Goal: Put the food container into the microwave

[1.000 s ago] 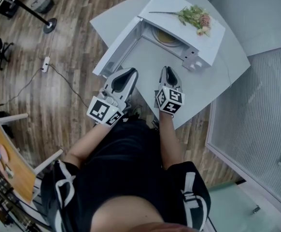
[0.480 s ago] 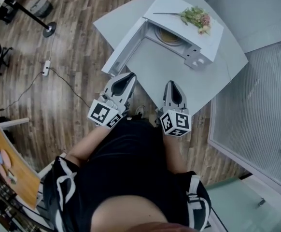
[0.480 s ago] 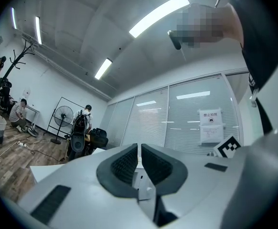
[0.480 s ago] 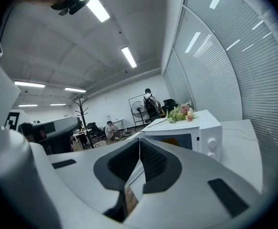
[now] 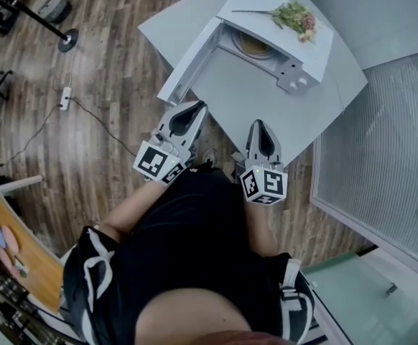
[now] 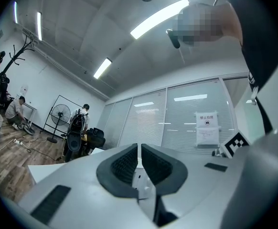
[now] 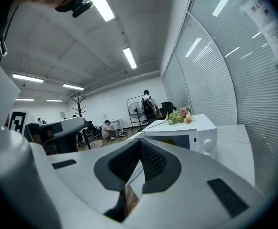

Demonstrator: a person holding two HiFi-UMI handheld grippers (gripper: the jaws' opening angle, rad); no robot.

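The white microwave (image 5: pixel 279 21) stands on the white table (image 5: pixel 266 110) with its door (image 5: pixel 187 62) swung open to the left. A round yellowish food container (image 5: pixel 253 46) sits inside its cavity. Both grippers hang near the table's front edge, close to the person's body. My left gripper (image 5: pixel 192 111) is shut and empty, just off the table's corner below the door. My right gripper (image 5: pixel 261 126) is shut and empty over the table's front edge. In the right gripper view the microwave (image 7: pixel 189 135) lies ahead beyond the shut jaws.
A sprig of flowers (image 5: pixel 296 15) lies on top of the microwave. A glass partition (image 5: pixel 381 149) runs along the right. On the wooden floor at left are a power strip with cable (image 5: pixel 64 97) and a stand base (image 5: pixel 68 39). People stand far off (image 6: pixel 84 113).
Both grippers have drawn back from the open microwave toward the person's body, the right one the farther. Both stayed shut and empty.
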